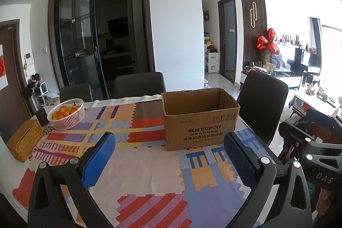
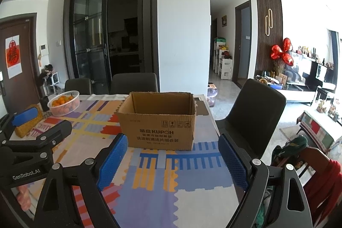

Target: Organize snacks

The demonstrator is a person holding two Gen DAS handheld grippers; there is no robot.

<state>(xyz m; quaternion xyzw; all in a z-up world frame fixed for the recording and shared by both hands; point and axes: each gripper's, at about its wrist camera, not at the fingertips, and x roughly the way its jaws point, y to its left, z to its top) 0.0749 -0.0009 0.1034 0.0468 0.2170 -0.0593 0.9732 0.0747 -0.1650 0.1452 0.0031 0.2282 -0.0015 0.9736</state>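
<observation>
From my left wrist camera I see the left gripper [image 1: 170,158] hanging over the near part of the table [image 1: 149,168], its blue pads spread wide with nothing between them but the patterned cloth. The box [image 1: 201,119] stands upright and open-topped ahead and a little right of the gripper, well clear of the pads; I can see no snacks in the part of its inside that shows. At far left sits a white basket [image 1: 66,114] of oranges, with a gold woven case [image 1: 24,140] nearer the table edge. Part of the right gripper's black frame shows at the right edge.

From my right wrist camera, the right gripper [image 2: 171,160] is likewise wide apart and empty, above the cloth. The box [image 2: 158,121] is straight ahead, just beyond the pads and not touching them. The basket [image 2: 63,103] lies far left, and the left gripper [image 2: 32,121] shows at the left edge, one blue pad in front of the gold case [image 2: 28,127]. A dark chair [image 2: 254,114] stands at the table's right end.
</observation>
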